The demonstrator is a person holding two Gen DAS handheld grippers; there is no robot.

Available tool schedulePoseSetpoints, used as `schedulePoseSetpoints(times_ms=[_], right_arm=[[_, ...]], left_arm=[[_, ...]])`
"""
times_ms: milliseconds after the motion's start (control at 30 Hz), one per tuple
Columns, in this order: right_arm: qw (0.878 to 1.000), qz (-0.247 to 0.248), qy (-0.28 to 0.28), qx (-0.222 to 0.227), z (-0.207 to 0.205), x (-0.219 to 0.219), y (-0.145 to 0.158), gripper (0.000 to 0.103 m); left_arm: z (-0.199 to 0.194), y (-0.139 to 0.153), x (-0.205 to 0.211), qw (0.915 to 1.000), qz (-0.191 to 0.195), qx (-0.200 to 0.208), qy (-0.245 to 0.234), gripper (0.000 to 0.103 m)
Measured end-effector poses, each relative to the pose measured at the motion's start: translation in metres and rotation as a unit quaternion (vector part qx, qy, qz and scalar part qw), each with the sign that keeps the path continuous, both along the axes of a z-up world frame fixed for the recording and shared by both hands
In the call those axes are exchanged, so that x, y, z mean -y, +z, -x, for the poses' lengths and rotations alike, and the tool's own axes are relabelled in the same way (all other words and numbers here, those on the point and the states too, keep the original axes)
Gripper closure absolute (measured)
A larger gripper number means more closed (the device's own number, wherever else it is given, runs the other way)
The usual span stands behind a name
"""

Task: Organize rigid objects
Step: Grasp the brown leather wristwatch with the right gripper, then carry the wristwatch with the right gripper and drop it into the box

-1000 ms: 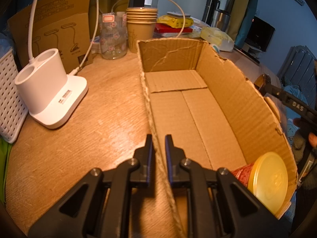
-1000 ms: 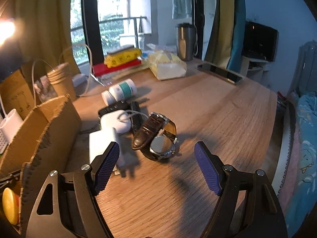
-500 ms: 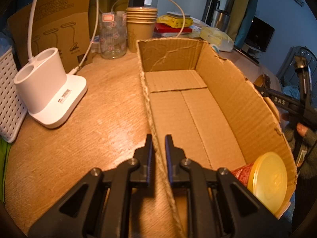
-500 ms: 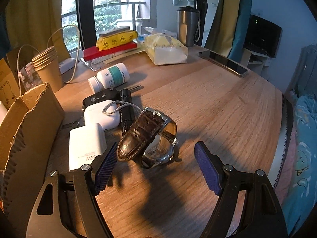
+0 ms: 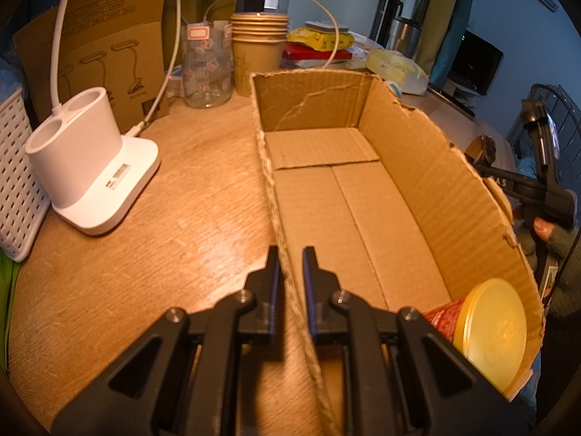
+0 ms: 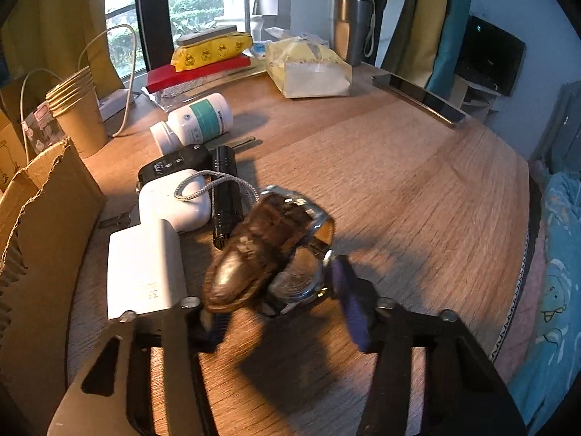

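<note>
A lived-in home room: a wooden table by a curtained window, cluttered with paper cups, a tissue pack and a phone.

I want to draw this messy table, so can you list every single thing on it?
cardboard box: one, brown, open, middle of table
cup noodles: one, red with yellow lid, lying in box's near corner
wristwatch: one, brown strap, silver case, between right gripper's fingers
charger: one, white, left of watch
earbud case: one, white, behind charger
flashlight: one, black, beside case
pill bottle: one, white and teal, lying down
paper cups: one stack, tan, behind box
glass jar: one, clear, beside cups
lamp base: one, white, left of box
phone: one, dark, far right
left gripper: black, clamped on box wall
right gripper: black, jaws just closing around watch
</note>
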State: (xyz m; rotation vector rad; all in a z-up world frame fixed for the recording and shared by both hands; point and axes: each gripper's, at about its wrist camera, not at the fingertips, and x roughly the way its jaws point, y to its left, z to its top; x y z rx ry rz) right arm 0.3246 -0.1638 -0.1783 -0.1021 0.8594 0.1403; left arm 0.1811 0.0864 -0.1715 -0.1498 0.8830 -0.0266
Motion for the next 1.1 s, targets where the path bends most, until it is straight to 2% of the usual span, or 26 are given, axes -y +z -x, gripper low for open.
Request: schedulePoseSetpoints(times_ms=[167, 567, 767, 1100], right_arm=[[1.000, -0.004, -0.002, 0.001, 0.000, 0.002, 0.001, 0.057], [1.000, -0.027, -0.008, 0.007, 0.013, 0.011, 0.008, 0.057], [0.999, -0.036, -0.001, 0.019, 0.028, 0.012, 0.022, 0.057], [0.996, -0.057, 0.043, 0.044, 0.060, -0.010, 0.053, 0.057]], left_arm=[[0.000, 0.000, 0.001, 1.0000, 0.000, 0.000, 0.000, 0.090], [0.000, 0.000, 0.000, 1.0000, 0.000, 0.000, 0.000, 0.090], [0.000, 0.000, 0.000, 1.0000, 0.000, 0.000, 0.000, 0.090], [0.000, 0.000, -0.001, 1.0000, 0.000, 0.000, 0.000, 0.090]])
